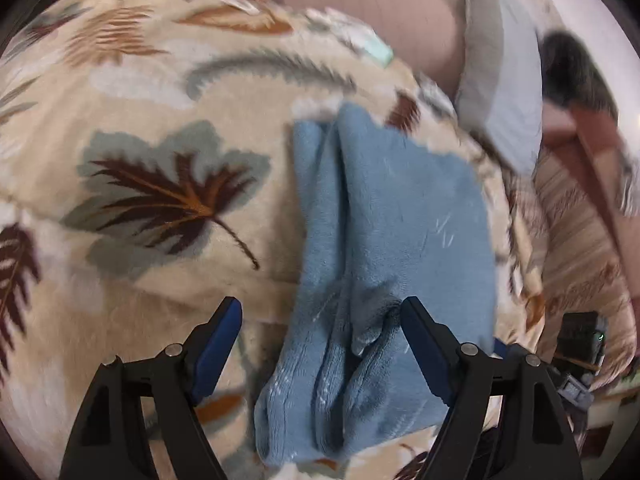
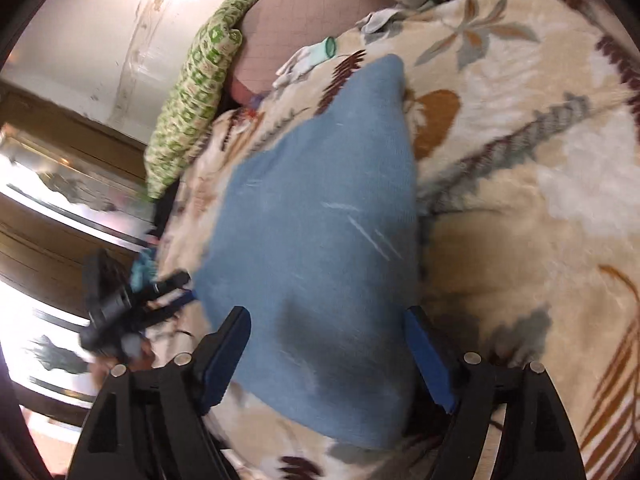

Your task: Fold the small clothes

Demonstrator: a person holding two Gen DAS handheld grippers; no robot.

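We have the blue fleece garment (image 1: 396, 216) lying on the leaf-print blanket (image 1: 160, 92), bunched into ridges at its near left edge; our left gripper (image 1: 320, 312) stands wide above those ridges, gripping nothing; our right gripper (image 2: 328, 320) gapes wide over the flat near part, empty too; closing on one ridge could, we judge, lift a single layer and undo the fold.

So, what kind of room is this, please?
Most likely a bedroom: a blue cloth lies on a plush blanket with a leaf print, which seems to cover a bed. A green patterned cushion and a pink pillow lie at its far end.
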